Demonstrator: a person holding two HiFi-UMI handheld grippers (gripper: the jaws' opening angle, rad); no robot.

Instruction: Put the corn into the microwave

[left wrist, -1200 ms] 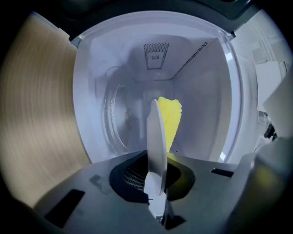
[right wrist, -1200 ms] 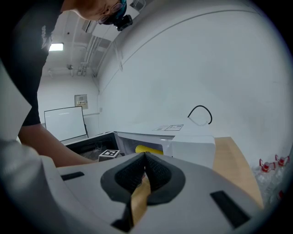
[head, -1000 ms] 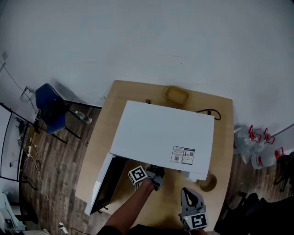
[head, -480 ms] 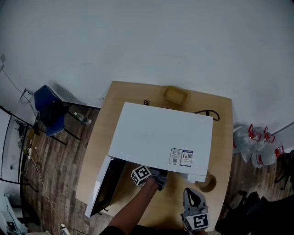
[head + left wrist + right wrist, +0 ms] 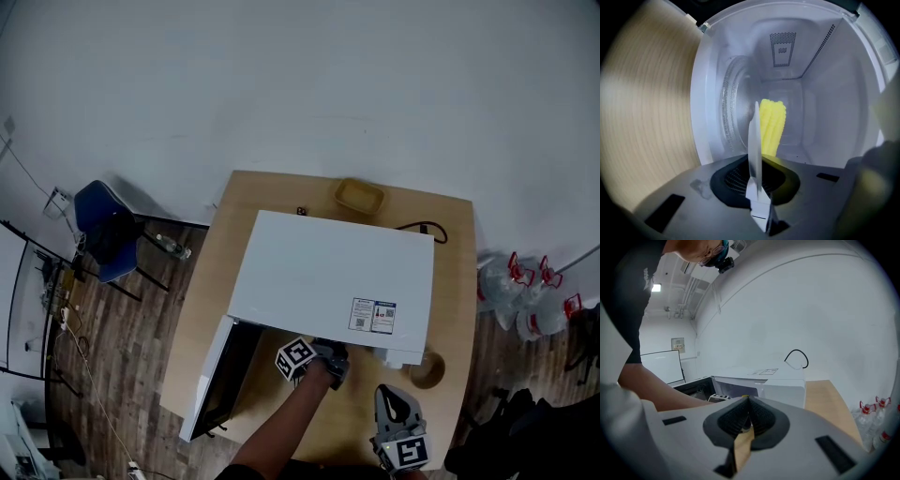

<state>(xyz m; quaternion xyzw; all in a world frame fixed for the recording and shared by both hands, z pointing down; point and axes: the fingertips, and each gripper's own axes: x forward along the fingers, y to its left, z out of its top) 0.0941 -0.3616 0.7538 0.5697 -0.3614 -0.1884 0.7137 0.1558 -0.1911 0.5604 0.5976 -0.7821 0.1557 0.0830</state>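
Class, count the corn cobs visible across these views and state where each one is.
1. The corn cob is inside the open microwave, alongside a thin white plate clamped edge-on by the left gripper. Others may be hidden.

Smooth, glossy white microwave (image 5: 319, 272), matt pale wood table (image 5: 457, 281), and bumpy yellow corn (image 5: 772, 124).

Dim, even room light (fisheye-bent, corners dark); tabletop (image 5: 642, 108) beside the bright microwave (image 5: 825, 93) seems motion-blurred.
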